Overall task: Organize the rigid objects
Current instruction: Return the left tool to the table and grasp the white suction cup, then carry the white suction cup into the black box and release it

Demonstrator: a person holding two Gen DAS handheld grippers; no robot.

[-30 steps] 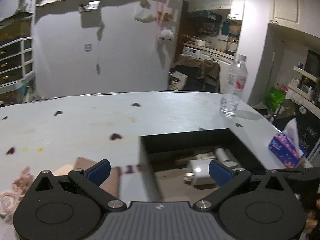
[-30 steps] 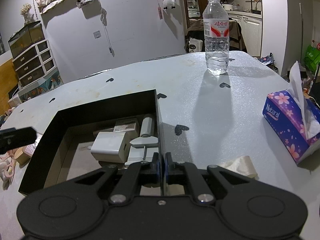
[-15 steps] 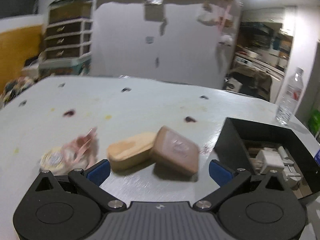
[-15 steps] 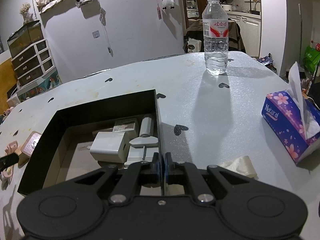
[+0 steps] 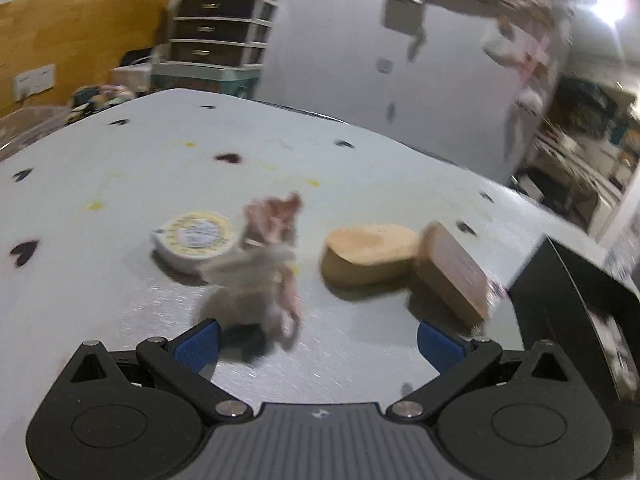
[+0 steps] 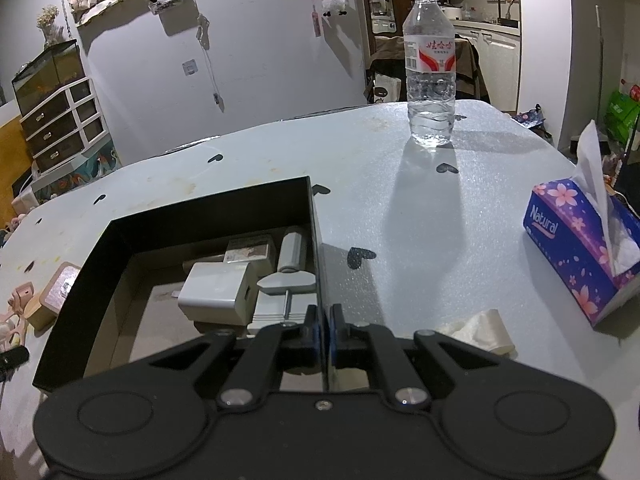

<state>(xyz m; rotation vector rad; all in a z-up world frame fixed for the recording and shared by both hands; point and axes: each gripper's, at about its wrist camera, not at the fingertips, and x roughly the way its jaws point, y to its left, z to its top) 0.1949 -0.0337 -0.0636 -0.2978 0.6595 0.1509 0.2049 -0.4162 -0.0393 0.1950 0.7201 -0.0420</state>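
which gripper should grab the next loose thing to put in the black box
Left. The left gripper is open and faces the loose items: the round tin, the tan block and the brown box. The right gripper is shut on the black box wall.

Left claw [image 5: 318, 346] spread wide, low over surface; right claw [image 6: 323, 330] pinched closed.

- The left wrist view is looking low and close across the table [image 5: 120, 288], box to its right.
- The right wrist view is looking down into the black box [image 6: 208, 208]; both are sharing it.
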